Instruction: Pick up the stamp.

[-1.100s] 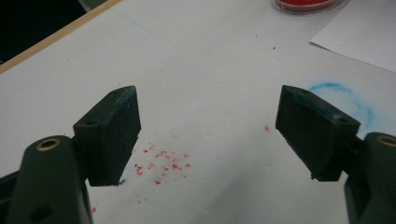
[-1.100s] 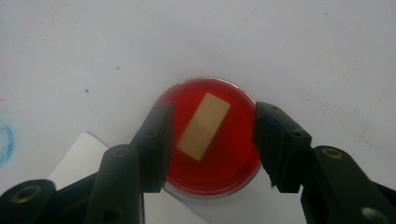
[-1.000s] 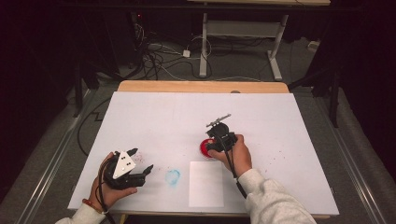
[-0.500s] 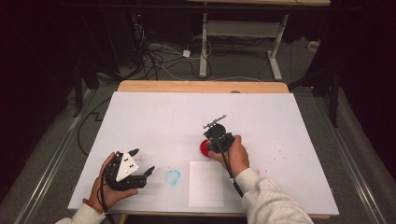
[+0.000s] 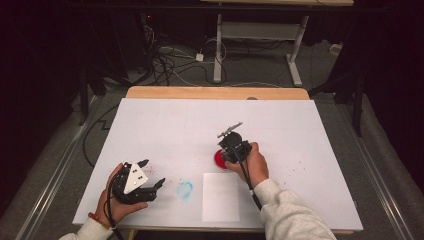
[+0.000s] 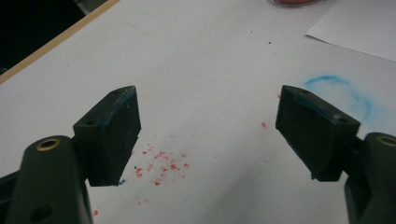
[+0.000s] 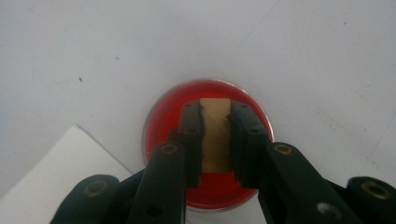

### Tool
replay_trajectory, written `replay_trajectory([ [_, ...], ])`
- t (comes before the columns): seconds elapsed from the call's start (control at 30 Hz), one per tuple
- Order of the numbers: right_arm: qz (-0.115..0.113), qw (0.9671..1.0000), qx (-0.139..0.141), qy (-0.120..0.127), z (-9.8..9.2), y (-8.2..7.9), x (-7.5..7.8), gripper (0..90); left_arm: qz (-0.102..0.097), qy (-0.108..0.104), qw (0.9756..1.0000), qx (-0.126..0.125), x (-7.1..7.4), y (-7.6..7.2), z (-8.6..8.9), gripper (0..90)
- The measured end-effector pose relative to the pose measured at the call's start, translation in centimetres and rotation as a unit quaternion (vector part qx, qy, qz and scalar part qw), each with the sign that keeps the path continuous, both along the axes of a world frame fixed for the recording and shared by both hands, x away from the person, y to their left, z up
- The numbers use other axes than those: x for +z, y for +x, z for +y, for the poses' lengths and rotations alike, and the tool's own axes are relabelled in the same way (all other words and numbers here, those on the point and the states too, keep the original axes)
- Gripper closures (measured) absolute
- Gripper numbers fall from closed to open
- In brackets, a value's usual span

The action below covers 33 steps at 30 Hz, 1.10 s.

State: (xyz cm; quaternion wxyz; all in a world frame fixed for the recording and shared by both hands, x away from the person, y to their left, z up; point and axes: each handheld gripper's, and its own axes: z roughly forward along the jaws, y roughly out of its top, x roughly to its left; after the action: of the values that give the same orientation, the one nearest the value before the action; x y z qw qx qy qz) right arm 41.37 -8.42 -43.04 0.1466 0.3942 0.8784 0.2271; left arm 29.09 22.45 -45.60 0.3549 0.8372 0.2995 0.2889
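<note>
Closing just now, the right gripper (image 7: 215, 140) clamps a tan wooden block (image 7: 215, 135), frame centre, over the round red ink dish (image 7: 163, 121); left gripper (image 6: 208, 135) gapes. Press straight down, evenly.

Both grippers are matte black. The left gripper (image 5: 150, 175) carries a grey three-cornered plate with small dark holes; its blocky pads (image 6: 114, 133) show blue smears, and brass-ringed screw holes sit in the arms. The right gripper (image 7: 215, 140) has the same brass rings. A black cable trails along the pale grey sleeve (image 5: 292, 215), and a red band circles the left wrist
</note>
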Motion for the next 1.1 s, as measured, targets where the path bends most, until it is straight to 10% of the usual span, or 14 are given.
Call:
replay_trajectory([
  [0.53,-0.014,0.9995,0.027,0.01,-0.5,-0.3,2.5,76.7,0.004,0.0,1.0,0.007,-0.2,0.2,0.2,21.4],
  [1.1,0.017,0.9991,0.035,-0.014,-0.1,0.4,-0.3,76.7,0.002,0.0,0.9999,0.01,-0.2,-0.1,0.5,21.3],
])
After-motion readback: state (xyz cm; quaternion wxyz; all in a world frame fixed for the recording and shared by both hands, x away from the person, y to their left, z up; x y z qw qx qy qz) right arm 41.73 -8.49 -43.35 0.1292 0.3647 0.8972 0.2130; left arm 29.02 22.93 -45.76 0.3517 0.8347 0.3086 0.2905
